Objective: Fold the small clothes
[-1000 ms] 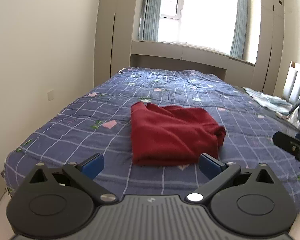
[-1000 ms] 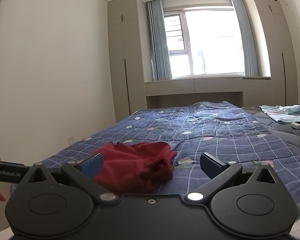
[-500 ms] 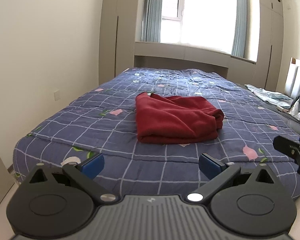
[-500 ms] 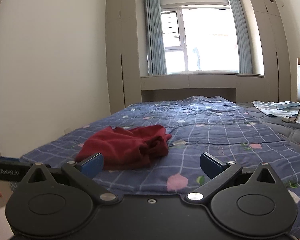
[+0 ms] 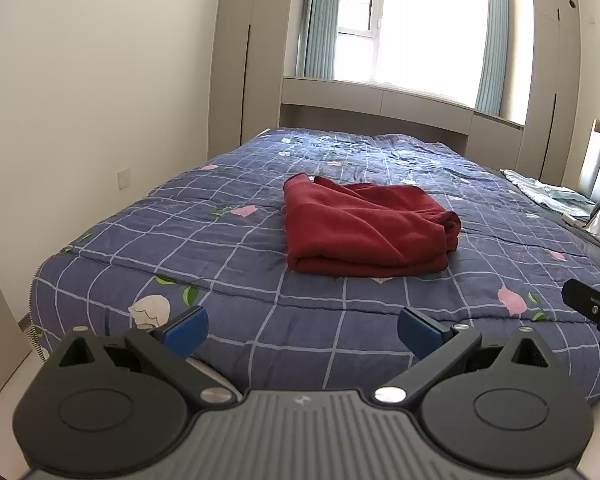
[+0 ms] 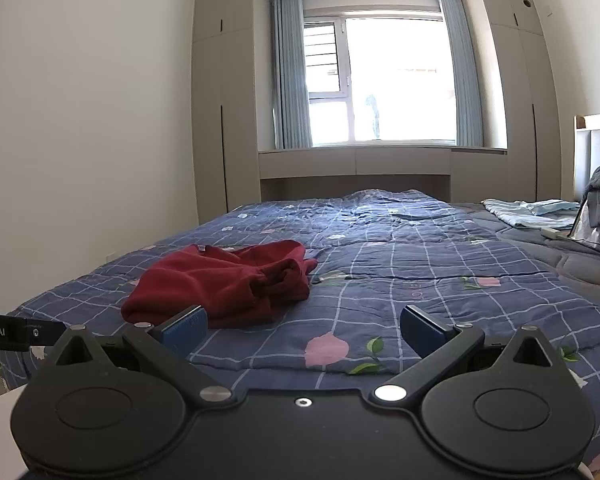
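My left gripper [image 5: 302,328] and right gripper [image 6: 303,326] both stand wide apart and empty, short of the bed edge. Beyond them I see the folded dark red fleece garment [image 5: 364,226] lying on the blue checked floral quilt [image 5: 204,236].

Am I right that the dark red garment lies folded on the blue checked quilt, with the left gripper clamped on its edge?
Not quite. The dark red garment does lie folded on the blue checked quilt, but the left gripper is not clamped on it. The left wrist view shows its blue-padded fingers spread open and empty, short of the garment. The right gripper is open too.
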`<state>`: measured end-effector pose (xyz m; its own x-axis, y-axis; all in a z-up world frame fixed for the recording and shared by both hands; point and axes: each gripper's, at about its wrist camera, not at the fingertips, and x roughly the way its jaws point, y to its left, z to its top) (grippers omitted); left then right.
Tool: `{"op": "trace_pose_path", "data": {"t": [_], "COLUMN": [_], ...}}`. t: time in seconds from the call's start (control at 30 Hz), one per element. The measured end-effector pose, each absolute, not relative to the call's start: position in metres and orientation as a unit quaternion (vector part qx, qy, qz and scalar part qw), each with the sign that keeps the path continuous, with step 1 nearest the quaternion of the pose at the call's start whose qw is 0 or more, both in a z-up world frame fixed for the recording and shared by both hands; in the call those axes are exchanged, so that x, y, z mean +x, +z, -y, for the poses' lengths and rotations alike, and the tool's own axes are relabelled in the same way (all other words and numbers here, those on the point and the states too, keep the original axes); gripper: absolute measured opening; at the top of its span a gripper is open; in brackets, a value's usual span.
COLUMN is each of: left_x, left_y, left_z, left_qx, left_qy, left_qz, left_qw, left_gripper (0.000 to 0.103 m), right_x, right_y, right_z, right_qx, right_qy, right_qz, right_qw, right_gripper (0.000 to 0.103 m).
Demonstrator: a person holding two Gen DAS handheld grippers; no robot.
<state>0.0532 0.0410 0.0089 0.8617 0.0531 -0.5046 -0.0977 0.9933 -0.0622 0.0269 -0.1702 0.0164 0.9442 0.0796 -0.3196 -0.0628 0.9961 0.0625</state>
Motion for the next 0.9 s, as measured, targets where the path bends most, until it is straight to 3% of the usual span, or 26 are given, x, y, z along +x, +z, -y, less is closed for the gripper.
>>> {"op": "trace_pose_path", "data": {"t": [0.9], "left_x": [0.0533], "left_y": [0.0084], "left_z": [-0.04], "left_qx": [-0.036], "left_qy": [0.039], "left_qz": [-0.261], "left_qw": [0.964], "left_gripper": [0.103], "right_x": [0.0275], "right_y": [0.0153], "right_z": [0.1706], "right_qx": [0.027], "right_qy": [0.035], "right_qz": [-0.164], "right_qw": [0.986], "right_gripper": [0.102]}}
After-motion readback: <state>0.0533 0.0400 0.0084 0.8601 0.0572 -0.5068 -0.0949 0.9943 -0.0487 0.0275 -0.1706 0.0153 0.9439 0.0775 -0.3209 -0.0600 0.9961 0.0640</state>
